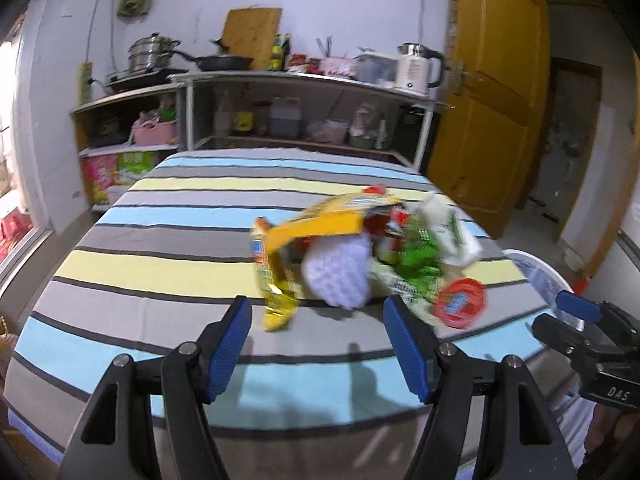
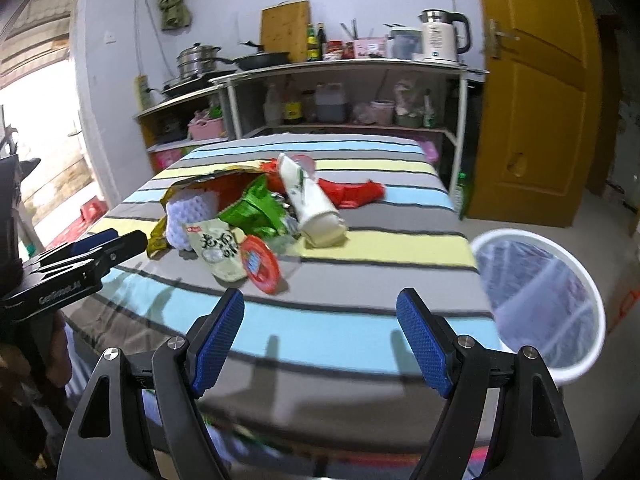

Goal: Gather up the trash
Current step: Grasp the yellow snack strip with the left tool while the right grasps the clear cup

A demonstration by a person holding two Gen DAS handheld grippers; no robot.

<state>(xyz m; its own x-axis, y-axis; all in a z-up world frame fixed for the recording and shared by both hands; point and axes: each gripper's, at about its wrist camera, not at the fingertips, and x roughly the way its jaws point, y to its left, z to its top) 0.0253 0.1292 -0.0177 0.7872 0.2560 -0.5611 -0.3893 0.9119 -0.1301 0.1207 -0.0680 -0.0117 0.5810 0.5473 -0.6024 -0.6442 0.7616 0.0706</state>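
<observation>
Your left gripper hangs released, pads wide apart, over the near edge of the striped table; your right gripper is released too, over the same edge. The cloth in front of both is bare, with open room up to the trash, which lies in one heap toward the table's right side. The white bin stands just beside the right edge. A pale packet carries large characters, too blurred to read. A round red lid, a crinkled green wrapper, a foam net and a yellow bag touch one another.
</observation>
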